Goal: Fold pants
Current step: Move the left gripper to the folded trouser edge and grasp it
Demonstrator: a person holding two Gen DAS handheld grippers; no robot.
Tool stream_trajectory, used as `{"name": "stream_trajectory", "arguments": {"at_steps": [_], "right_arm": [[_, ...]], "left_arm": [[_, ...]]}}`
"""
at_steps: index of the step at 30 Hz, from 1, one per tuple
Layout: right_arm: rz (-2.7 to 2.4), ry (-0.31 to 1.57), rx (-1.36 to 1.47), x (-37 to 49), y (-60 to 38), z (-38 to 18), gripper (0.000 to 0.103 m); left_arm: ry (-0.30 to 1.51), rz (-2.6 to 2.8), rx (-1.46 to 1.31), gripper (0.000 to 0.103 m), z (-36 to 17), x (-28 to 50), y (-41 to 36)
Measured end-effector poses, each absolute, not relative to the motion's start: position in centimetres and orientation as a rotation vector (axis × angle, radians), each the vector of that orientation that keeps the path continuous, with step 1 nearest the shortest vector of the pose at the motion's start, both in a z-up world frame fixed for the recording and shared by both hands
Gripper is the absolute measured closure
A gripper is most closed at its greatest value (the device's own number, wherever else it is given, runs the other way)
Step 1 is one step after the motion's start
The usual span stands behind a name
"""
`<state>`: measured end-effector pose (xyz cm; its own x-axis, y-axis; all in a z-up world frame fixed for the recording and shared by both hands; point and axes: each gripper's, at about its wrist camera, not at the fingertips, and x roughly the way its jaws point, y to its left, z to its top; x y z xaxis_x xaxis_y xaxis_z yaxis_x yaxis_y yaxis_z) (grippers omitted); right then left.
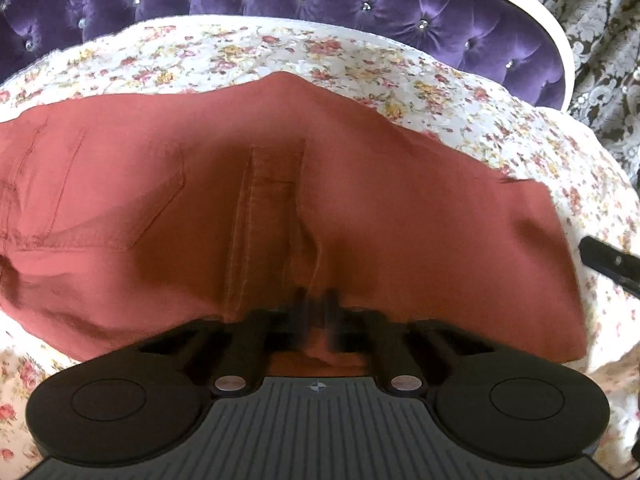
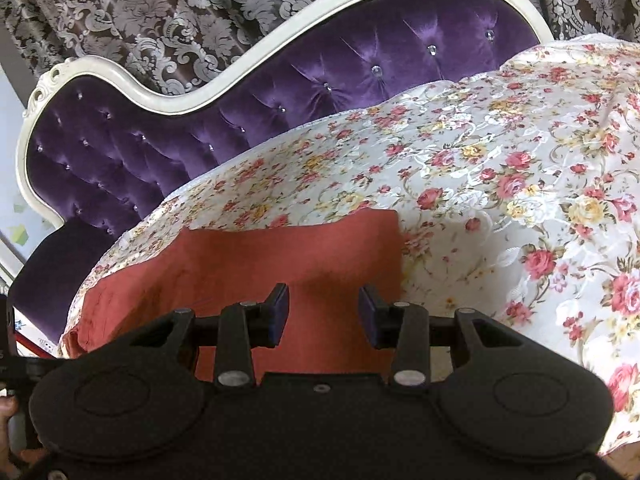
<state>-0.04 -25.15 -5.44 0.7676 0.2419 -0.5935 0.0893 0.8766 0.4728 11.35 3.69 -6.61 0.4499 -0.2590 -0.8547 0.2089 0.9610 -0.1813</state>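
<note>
Your rust-red cotton pants (image 1: 280, 208) lie spread across the white bedspread printed with red and yellow roses (image 1: 240, 56), seams and a back pocket facing up, with a raised crease running down the middle. Your left gripper (image 1: 316, 312) is clenched on the near edge of that fabric, its black fingers blurred and pressed together into the cloth. Your right gripper (image 2: 323, 316) hangs released, jaws apart with bare fabric between the blue pads (image 2: 282, 308), just above a corner of the pants (image 2: 280, 264); it also shows as a black bar (image 1: 608, 264) at the right edge of the left wrist view. Behind the bedspread (image 2: 480, 160) rises a tufted purple velvet headboard with a curved white frame (image 2: 280, 96), and beyond it a brown curtain with grey damask leaves (image 2: 160, 20). Nothing lies on the pants.
</note>
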Motion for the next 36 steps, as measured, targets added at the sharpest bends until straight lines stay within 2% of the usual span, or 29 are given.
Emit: {"name": "stream_trajectory", "arguments": {"at_steps": [6, 14, 18, 21, 23, 24, 28, 30, 32, 36], "right_arm": [[0.075, 0.683, 0.432, -0.7, -24.5, -4.6, 0.053], [0.1, 0.707, 0.361, 2.0, -22.8, -5.1, 0.054], [0.11, 0.671, 0.3, 3.2, -21.5, -4.5, 0.055], [0.099, 0.658, 0.262, 4.0, -21.1, -4.8, 0.062], [0.017, 0.723, 0.189, 5.3, -20.9, -5.8, 0.076], [-0.024, 0.757, 0.171, 5.8, -21.3, -6.6, 0.077], [-0.063, 0.79, 0.271, 5.9, -23.3, -7.7, 0.077], [-0.064, 0.748, 0.255, 5.2, -22.9, -6.6, 0.072], [-0.024, 0.7, 0.245, 4.5, -22.0, -5.5, 0.068], [0.064, 0.714, 0.216, 4.1, -19.8, -5.8, 0.069]], "left_arm": [[0.926, -0.267, -0.047, 0.097, -2.1, 8.0, 4.7], [1.005, -0.179, -0.039, 0.096, -5.4, 9.7, 7.0], [0.986, -0.208, -0.042, 0.096, -5.2, 9.5, 6.8], [0.972, -0.224, -0.034, 0.096, -5.0, 9.5, 6.5], [0.976, -0.218, -0.026, 0.095, -5.3, 9.6, 6.6], [0.982, -0.214, -0.023, 0.093, -5.5, 9.7, 6.7], [1.016, -0.223, -0.04, 0.089, -6.5, 10.0, 7.4], [1.017, -0.212, -0.035, 0.083, -6.6, 10.1, 7.5], [1.02, -0.21, -0.043, 0.082, -6.7, 10.1, 7.7], [1.029, -0.22, -0.065, 0.079, -6.8, 10.0, 8.4]]}}
